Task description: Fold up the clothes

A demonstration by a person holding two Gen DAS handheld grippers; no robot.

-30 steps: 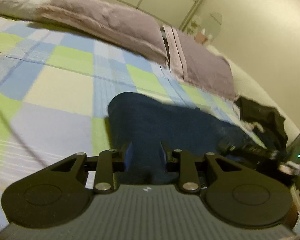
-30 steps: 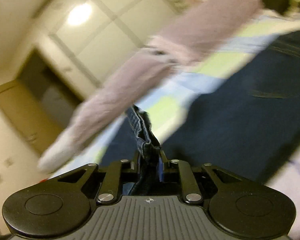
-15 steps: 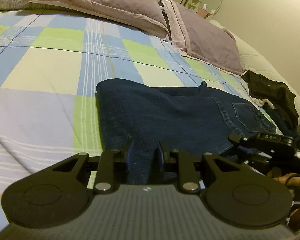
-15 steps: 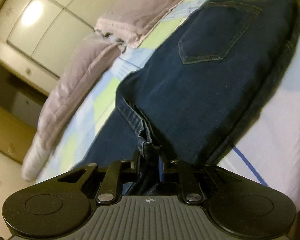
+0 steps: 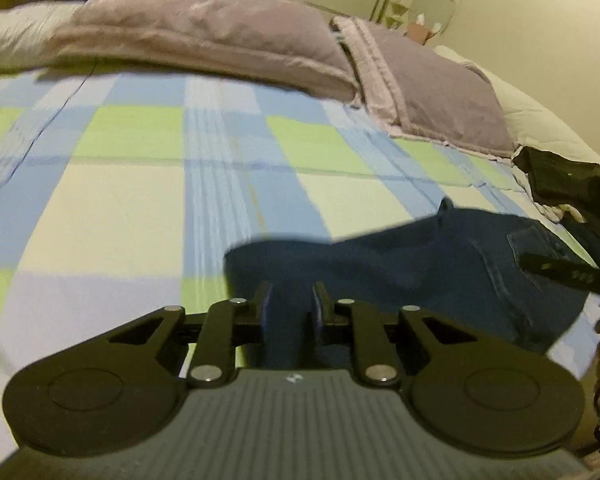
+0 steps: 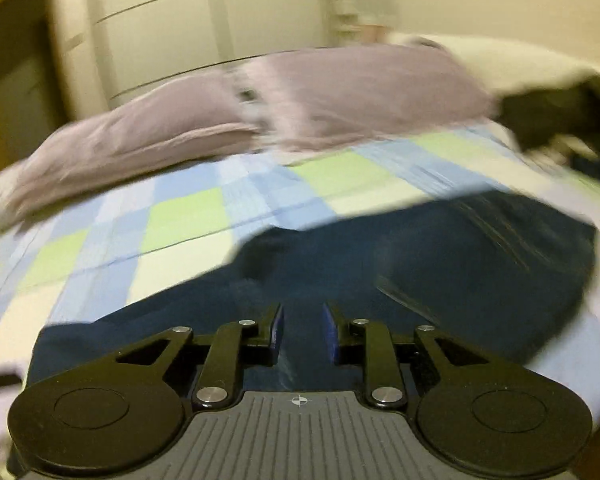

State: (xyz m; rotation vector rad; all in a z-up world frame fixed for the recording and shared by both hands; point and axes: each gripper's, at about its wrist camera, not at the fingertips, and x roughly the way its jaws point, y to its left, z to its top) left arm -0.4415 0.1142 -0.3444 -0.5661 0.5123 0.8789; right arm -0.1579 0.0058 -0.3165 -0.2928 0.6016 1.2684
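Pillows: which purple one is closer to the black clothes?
The right purple pillow, the one with the flat stitched border. Its lower corner ends just beside the black clothes; the left purple pillow lies further away.

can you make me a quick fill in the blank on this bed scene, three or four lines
1. The dark blue jeans lie on a checked ____.
2. At the head of the bed rest two ____ pillows.
3. The heap of clothes past the jeans is ____ in colour.
4. On the wall beyond the pillows hangs an oval ____.

Missing words: bedsheet; purple; black; mirror
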